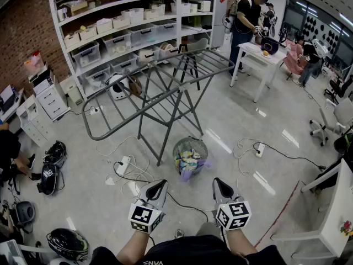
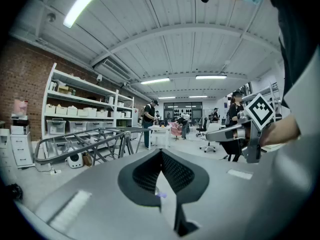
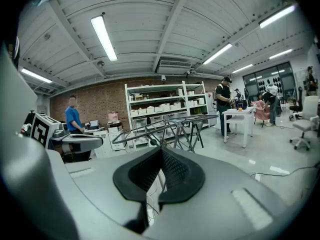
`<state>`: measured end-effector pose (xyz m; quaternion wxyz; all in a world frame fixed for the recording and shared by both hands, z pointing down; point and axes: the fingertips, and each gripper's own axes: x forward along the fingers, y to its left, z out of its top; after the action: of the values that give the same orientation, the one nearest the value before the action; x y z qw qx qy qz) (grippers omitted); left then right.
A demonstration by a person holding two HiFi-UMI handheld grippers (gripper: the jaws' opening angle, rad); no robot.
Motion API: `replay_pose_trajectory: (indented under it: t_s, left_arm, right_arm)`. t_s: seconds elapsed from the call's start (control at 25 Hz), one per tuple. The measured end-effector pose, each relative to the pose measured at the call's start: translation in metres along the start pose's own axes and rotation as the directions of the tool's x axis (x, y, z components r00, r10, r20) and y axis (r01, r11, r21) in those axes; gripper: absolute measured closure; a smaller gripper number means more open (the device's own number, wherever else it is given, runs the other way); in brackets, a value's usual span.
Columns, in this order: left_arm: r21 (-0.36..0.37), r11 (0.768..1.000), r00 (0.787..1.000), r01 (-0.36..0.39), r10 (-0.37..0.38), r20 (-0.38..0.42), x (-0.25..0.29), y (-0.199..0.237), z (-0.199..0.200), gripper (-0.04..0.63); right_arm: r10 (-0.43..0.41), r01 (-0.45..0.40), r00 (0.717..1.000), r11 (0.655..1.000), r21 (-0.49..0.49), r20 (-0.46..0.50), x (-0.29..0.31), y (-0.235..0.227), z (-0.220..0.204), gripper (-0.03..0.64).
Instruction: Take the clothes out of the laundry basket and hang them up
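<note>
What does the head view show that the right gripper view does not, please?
Only the head view: the laundry basket of clothes on the floor, and a helmet. Only the right gripper view: ceiling lights, a person in a blue shirt, and the right gripper's jaws closed together, empty. Both: the bare drying rack, shelves, white table.

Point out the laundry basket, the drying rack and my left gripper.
laundry basket (image 1: 190, 144), head view, mesh back wall.
drying rack (image 1: 177, 95), head view, where legs meet the top rail.
left gripper (image 1: 159, 185), head view, shut jaw tips.
</note>
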<state>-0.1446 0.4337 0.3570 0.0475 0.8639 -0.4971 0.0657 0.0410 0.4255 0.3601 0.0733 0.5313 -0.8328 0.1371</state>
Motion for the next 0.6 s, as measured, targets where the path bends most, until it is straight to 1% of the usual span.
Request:
replay_pose_trajectory:
  t_s: [0.12,0.16,0.2,0.24,0.28,0.36,0.44,0.52,0.6]
  left_arm:
    - [-0.001,1.000,0.998,0.029,-0.029,0.054,0.007,-0.005,0.007,0.592]
    - [-0.009,0.999,0.997,0.038,-0.037,0.070,0.012,-0.005,0.009,0.574]
    - [-0.022,0.999,0.996,0.041,-0.039,0.080,0.017,-0.005,0.011,0.521]
    - [-0.034,0.999,0.996,0.039,-0.036,0.083,0.022,-0.004,0.012,0.463]
    - [-0.046,0.998,0.996,0.034,-0.030,0.081,0.028,-0.003,0.012,0.434]
    - [-0.064,0.998,0.997,0.015,-0.010,0.077,0.041,-0.001,0.012,0.405]
    - [-0.076,0.997,0.997,-0.009,0.014,0.074,0.056,-0.001,0.012,0.362]
    - [-0.097,0.995,0.997,-0.033,0.040,0.068,0.074,-0.003,0.013,0.317]
    - [-0.115,0.992,0.996,-0.059,0.066,0.060,0.093,-0.005,0.014,0.298]
  right_arm:
    - [0.034,-0.036,0.999,0.998,0.057,0.038,0.005,-0.008,0.002,0.612]
    - [0.044,-0.048,0.998,0.996,0.071,0.049,0.008,-0.011,0.004,0.612]
    - [0.055,-0.059,0.997,0.995,0.080,0.054,0.013,-0.015,0.006,0.614]
    - [0.068,-0.072,0.996,0.994,0.086,0.055,0.018,-0.017,0.007,0.586]
    - [0.084,-0.089,0.995,0.992,0.091,0.055,0.023,-0.020,0.008,0.540]
    - [0.115,-0.119,0.992,0.988,0.097,0.051,0.033,-0.027,0.010,0.447]
    - [0.137,-0.140,0.990,0.986,0.092,0.042,0.044,-0.039,0.013,0.378]
    - [0.157,-0.159,0.987,0.984,0.084,0.029,0.055,-0.055,0.017,0.353]
    - [0.180,-0.180,0.984,0.981,0.072,0.019,0.066,-0.073,0.024,0.341]
